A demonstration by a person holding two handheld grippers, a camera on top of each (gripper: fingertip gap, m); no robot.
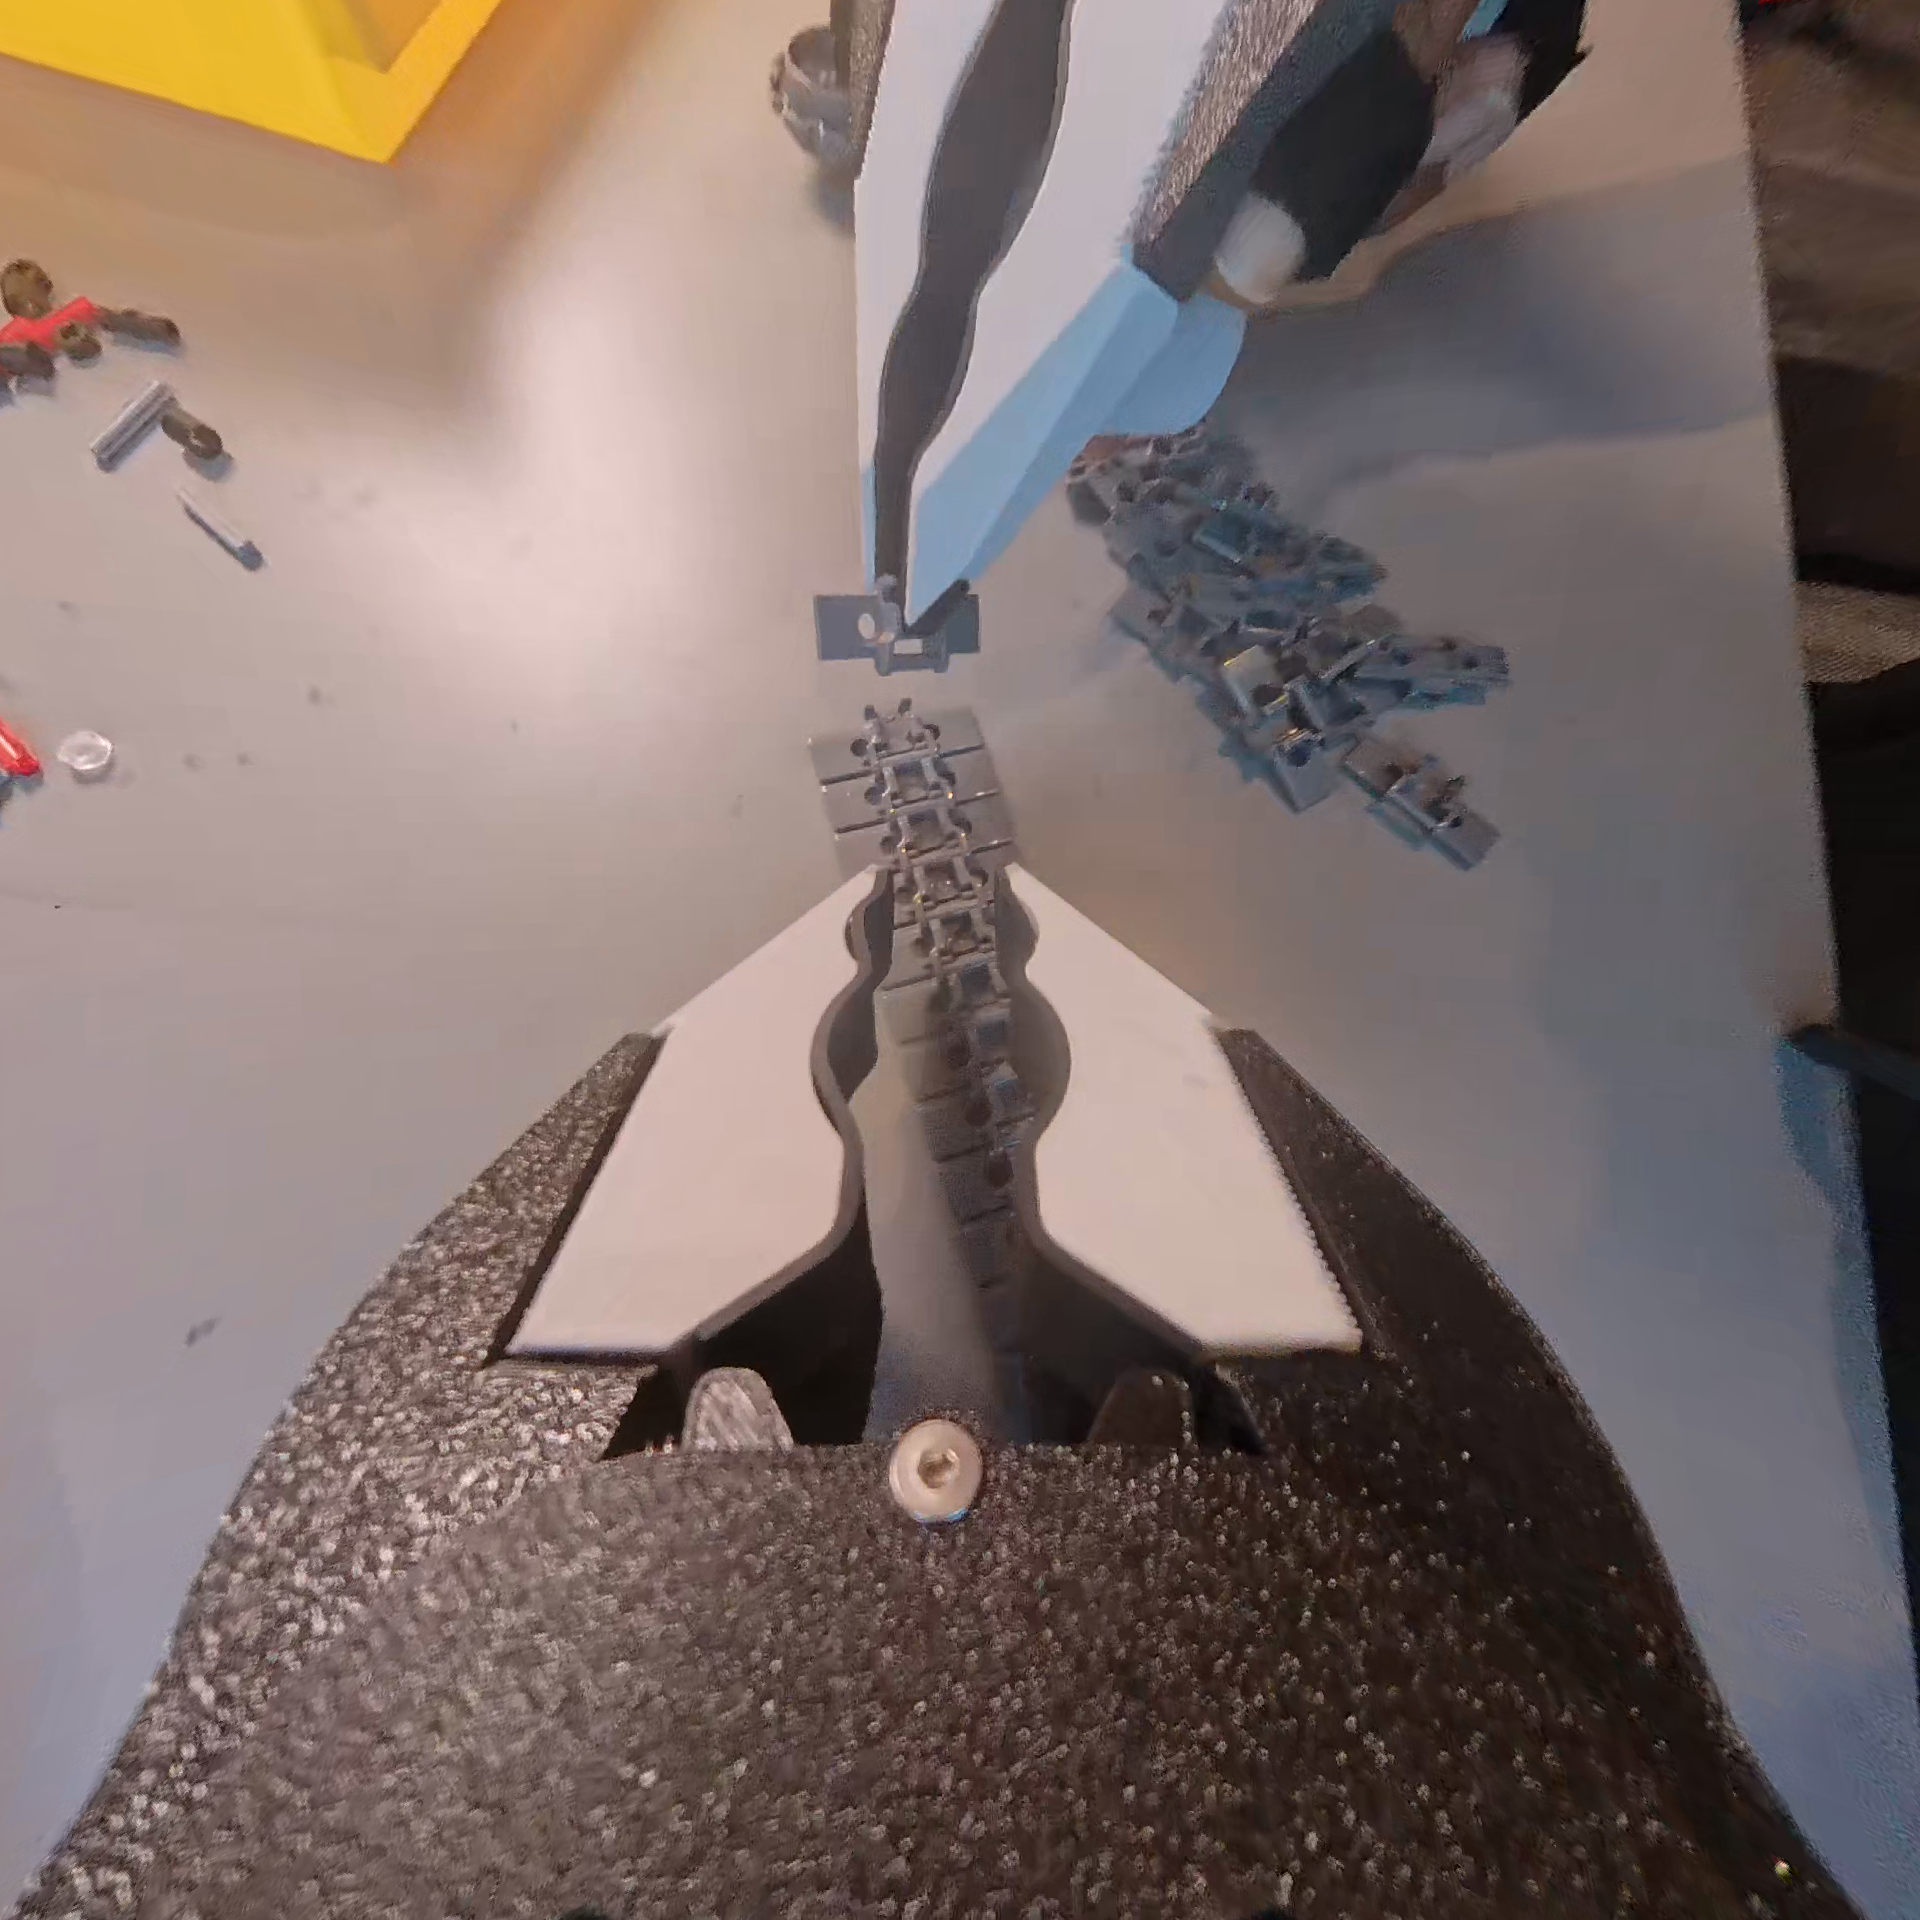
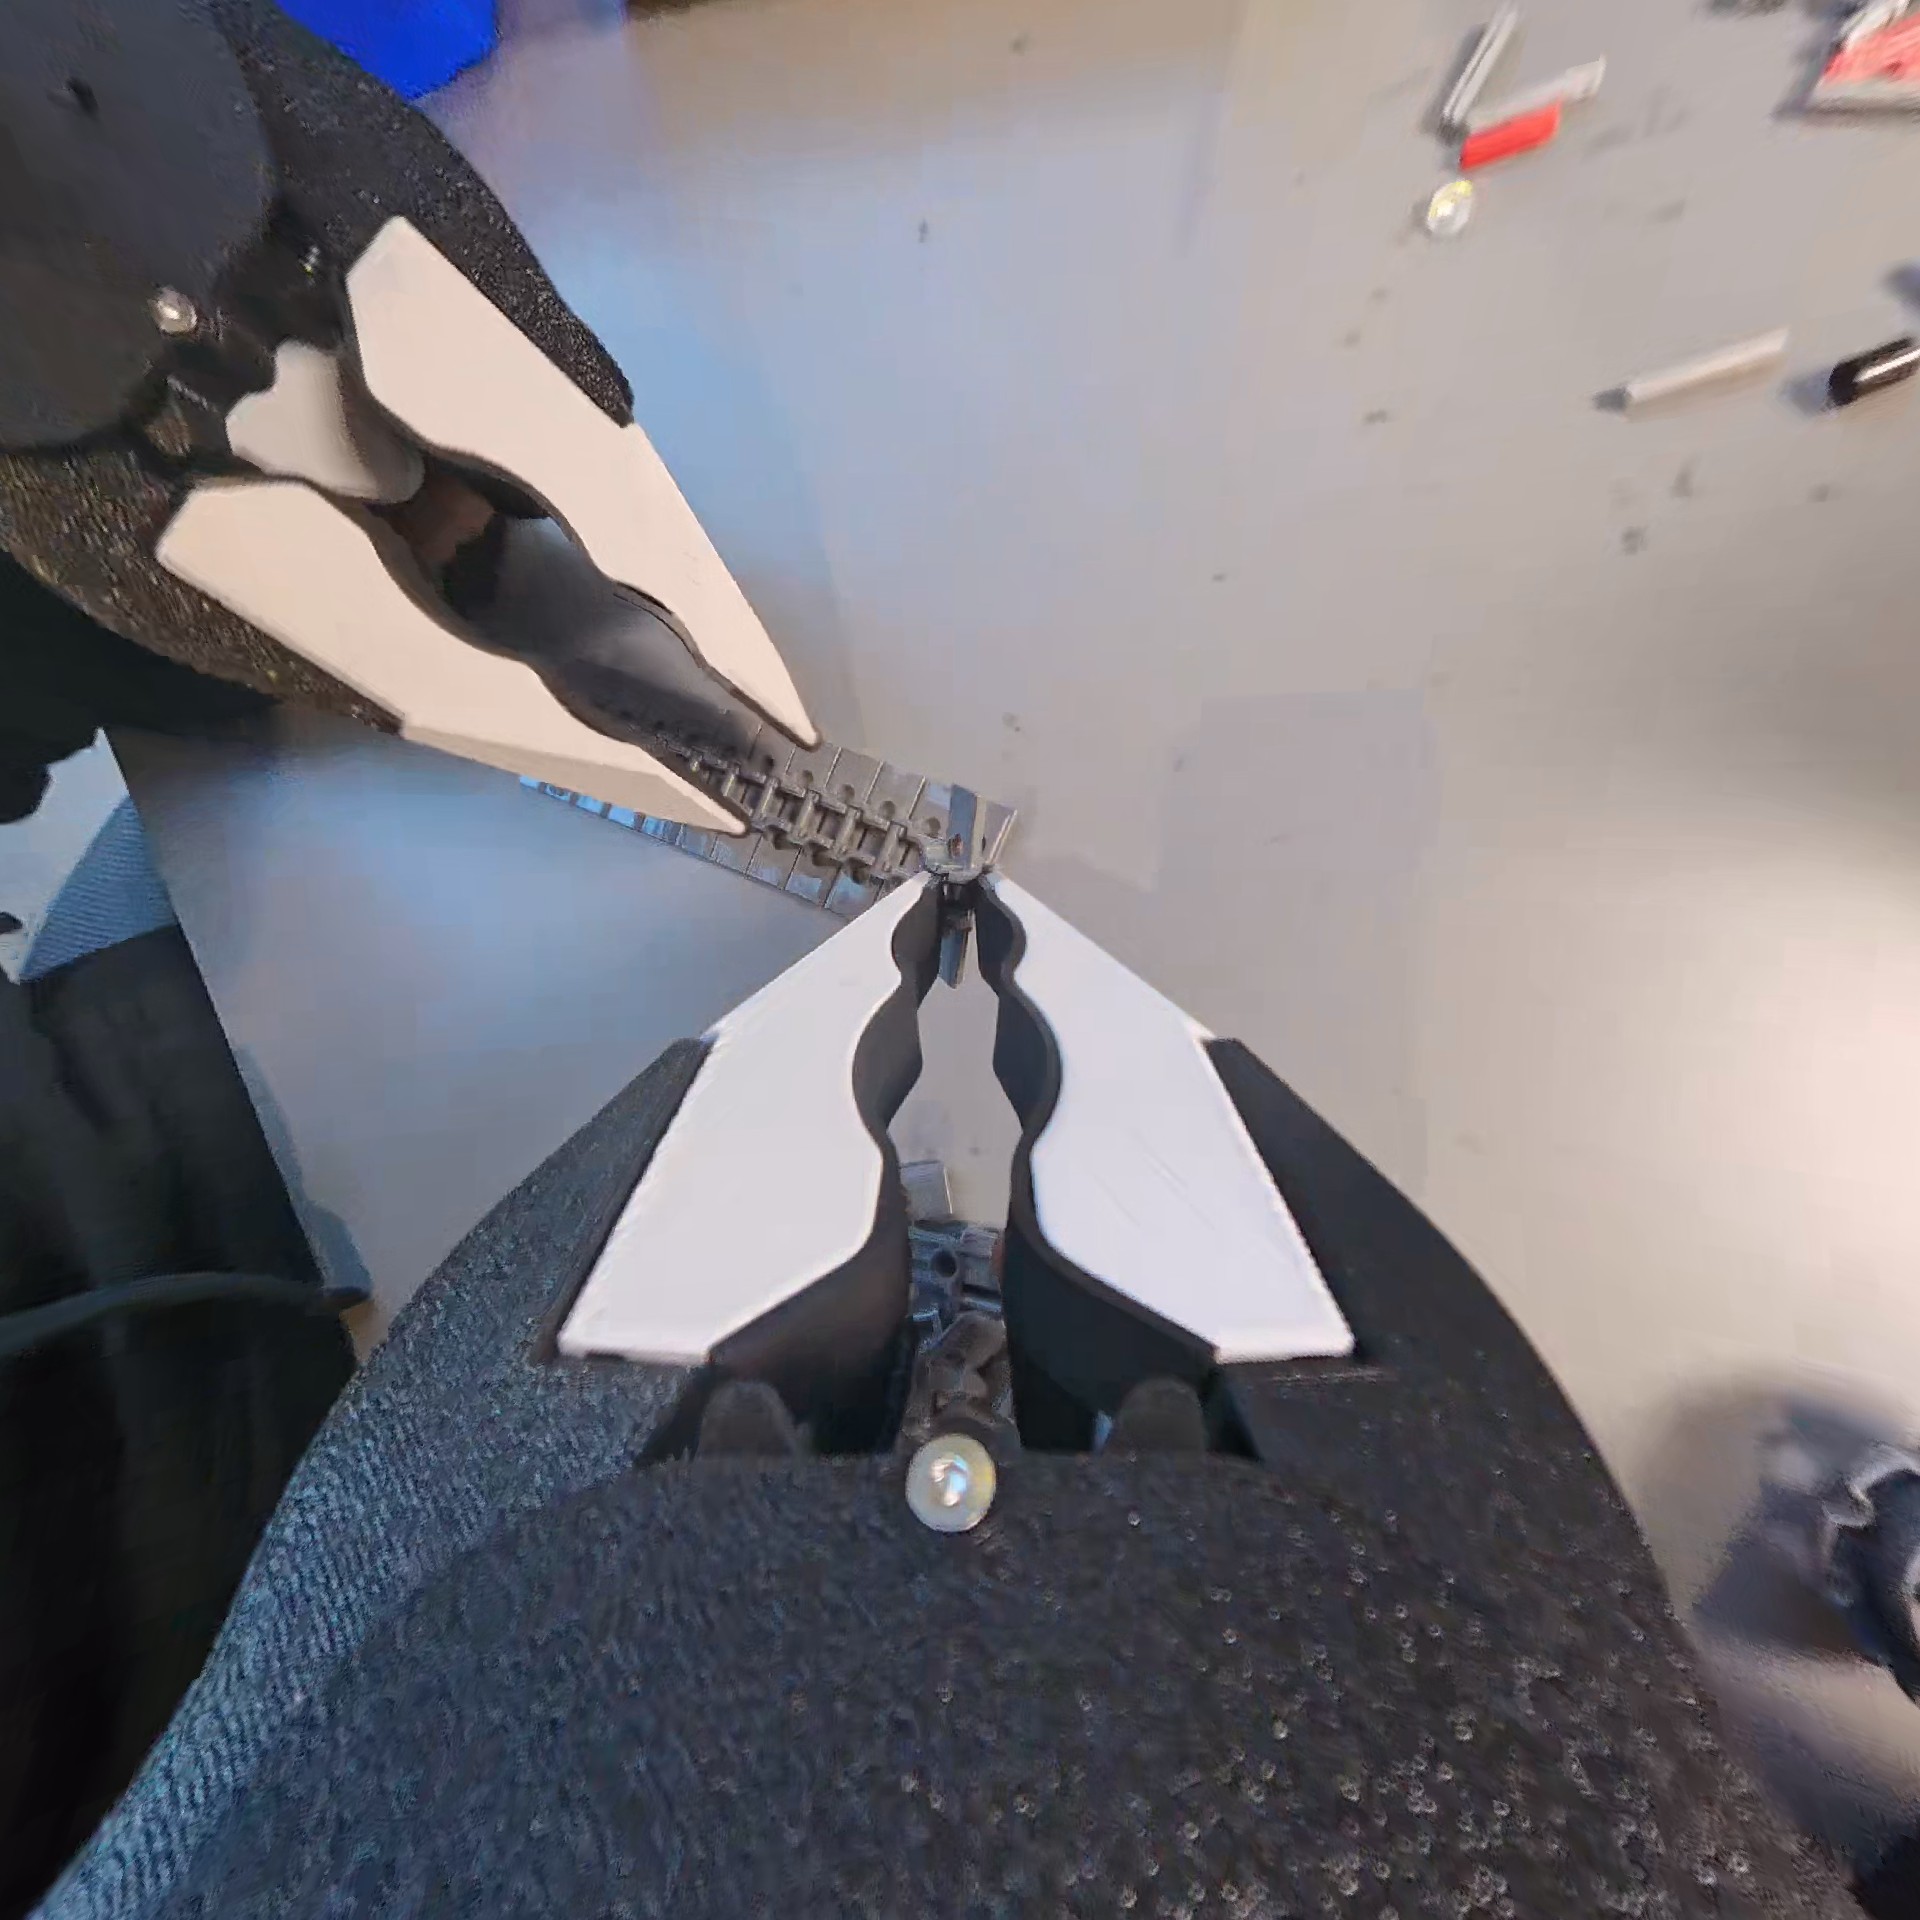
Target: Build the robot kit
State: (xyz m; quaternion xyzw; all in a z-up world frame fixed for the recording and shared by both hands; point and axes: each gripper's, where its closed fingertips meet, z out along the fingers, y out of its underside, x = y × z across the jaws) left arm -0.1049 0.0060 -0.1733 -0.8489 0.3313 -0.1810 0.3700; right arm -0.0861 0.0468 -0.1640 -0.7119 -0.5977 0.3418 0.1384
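Note:
My left gripper [image 1: 940, 883] is shut on a grey chain of linked track pieces [image 1: 909, 774], which sticks out past its tips and runs back between its fingers. My right gripper [image 1: 914, 613] comes down from above, shut on a single grey track link [image 1: 899, 634], held just beyond the chain's free end with a small gap. In the right wrist view my right gripper [image 2: 956, 883] pinches that link [image 2: 961, 831] at the chain's end [image 2: 831, 805]. The left gripper [image 2: 779, 784] reaches in from the upper left, holding the chain.
A pile of loose grey track links [image 1: 1288, 634] lies right of the grippers on the grey table [image 1: 468, 727]. Small red, black and grey parts [image 1: 135, 416] lie at the left. A yellow box [image 1: 260, 62] stands far left. The table edge runs down the right. My hands' fingertips stand some 5 cm from each other.

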